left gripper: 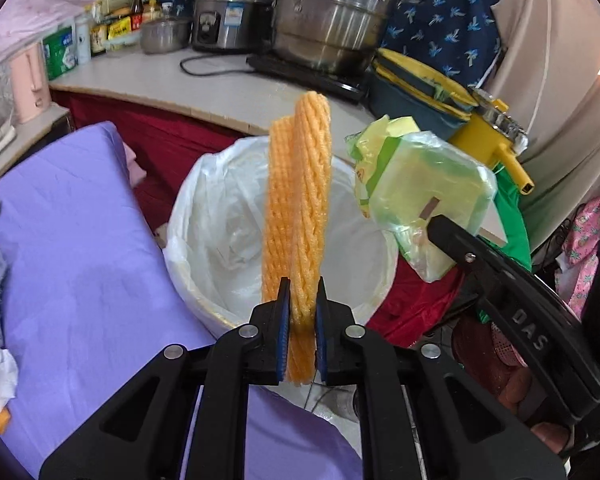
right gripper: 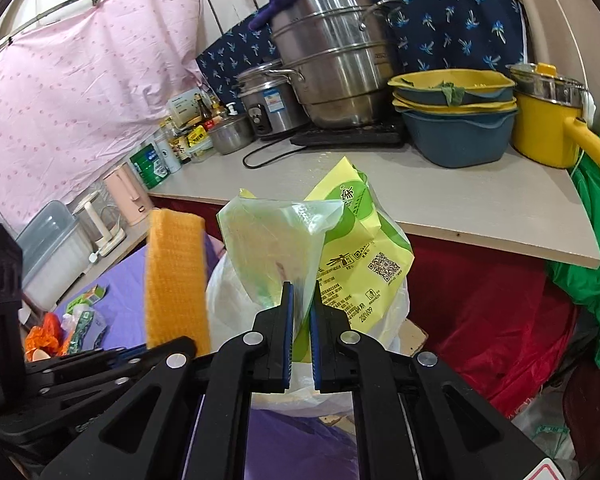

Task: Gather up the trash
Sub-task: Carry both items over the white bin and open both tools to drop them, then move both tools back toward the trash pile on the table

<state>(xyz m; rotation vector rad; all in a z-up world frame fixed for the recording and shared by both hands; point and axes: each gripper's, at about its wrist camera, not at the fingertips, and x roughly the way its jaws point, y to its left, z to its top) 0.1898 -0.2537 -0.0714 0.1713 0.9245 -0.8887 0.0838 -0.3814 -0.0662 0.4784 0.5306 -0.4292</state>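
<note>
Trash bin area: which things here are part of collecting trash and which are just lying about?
Job:
orange foam net sleeve
yellow-green plastic snack bag
white-lined trash bin

Lying about:
stacked steel steamer pot
yellow saucepan
blue basins

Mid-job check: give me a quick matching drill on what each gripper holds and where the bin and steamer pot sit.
Things:
1. orange foam net
2. yellow-green plastic wrapper
3. white-lined trash bin
4. steel steamer pot

Places or states:
A. on the counter at the back
B. clamped in the right gripper
C. beside the purple bedsheet, open
D. clamped in the left gripper

Pairs: 1-D, 2-B, 3-C, 4-A
</note>
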